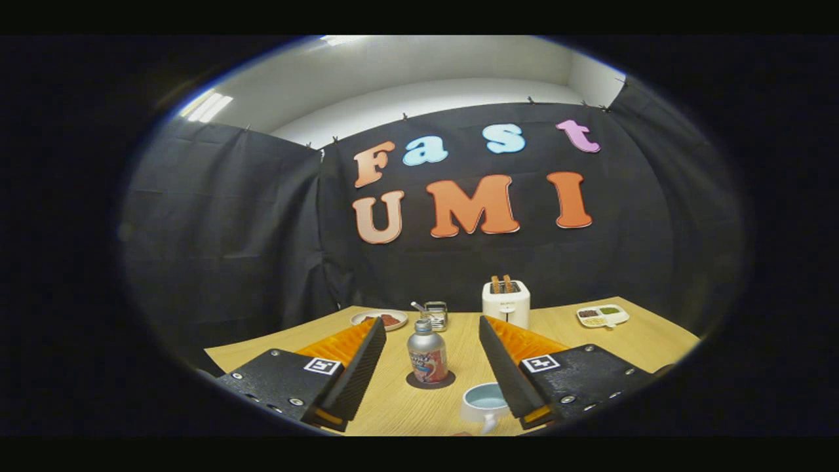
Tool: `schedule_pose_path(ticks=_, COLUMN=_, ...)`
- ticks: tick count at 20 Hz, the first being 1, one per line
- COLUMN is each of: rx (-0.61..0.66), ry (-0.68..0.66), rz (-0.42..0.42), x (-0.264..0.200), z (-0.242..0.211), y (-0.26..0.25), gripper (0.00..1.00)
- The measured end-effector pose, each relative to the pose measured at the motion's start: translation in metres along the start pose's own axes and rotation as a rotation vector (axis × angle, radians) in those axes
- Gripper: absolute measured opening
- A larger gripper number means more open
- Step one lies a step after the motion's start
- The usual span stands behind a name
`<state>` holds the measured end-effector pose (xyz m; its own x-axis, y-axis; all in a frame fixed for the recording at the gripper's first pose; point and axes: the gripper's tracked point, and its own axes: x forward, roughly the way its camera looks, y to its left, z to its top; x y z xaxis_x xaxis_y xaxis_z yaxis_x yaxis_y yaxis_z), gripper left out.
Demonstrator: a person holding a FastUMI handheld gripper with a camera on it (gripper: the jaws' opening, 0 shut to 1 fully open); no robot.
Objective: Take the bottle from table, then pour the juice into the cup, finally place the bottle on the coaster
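The claw [429, 360] is nearest, its two fingers spread wide and holding nothing. Close to the right finger [501, 364], on its inner side, stands a cup [484, 401] with a pale blue inside, partly hidden by that finger. Between the fingers, a little ahead of the cup, the bottle [427, 356] stands upright on a dark round coaster [430, 381]; neither finger touches it. All of this is on a wooden tabletop [400, 406]. Beyond the bottle there is a small metal holder [435, 314], and beyond the left finger [360, 370] a plate [379, 319] with some food. Beyond the right finger stands a white toaster [505, 301] with two slices in it, and further to the right a divided tray [602, 315]
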<state>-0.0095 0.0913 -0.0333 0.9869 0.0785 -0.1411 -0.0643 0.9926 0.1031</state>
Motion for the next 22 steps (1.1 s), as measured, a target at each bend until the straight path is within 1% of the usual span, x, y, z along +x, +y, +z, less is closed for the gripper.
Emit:
schedule_pose_path(ticks=3, rx=-0.02, ry=-0.039, rz=-0.027, x=-0.025, z=0.016, y=-0.017, gripper=0.85)
schedule_pose_path(ticks=5, rx=-0.027, ry=-0.033, rz=-0.046, x=-0.043, z=0.019, y=-0.028, gripper=0.85)
schedule_pose_path(ticks=8, rx=-0.082, ry=-0.099, rz=-0.092, x=-0.063, z=0.04, y=-0.046, gripper=0.85)
schedule_pose_path(ticks=10, rx=-0.119, ry=-0.141, rz=-0.1, x=-0.073, z=0.049, y=-0.049, gripper=0.85)
schedule_pose_path(ticks=13, rx=-0.155, ry=-0.166, rz=-0.115, x=-0.085, z=0.054, y=-0.057, gripper=0.85)
schedule_pose_path(ticks=15, rx=-0.152, ry=-0.186, rz=-0.124, x=-0.09, z=0.058, y=-0.061, gripper=0.85)
schedule_pose_path(ticks=19, rx=-0.073, ry=-0.215, rz=-0.113, x=-0.093, z=0.061, y=-0.064, gripper=0.87)
schedule_pose_path(ticks=22, rx=-0.066, ry=-0.236, rz=-0.132, x=-0.096, z=0.064, y=-0.075, gripper=0.87)
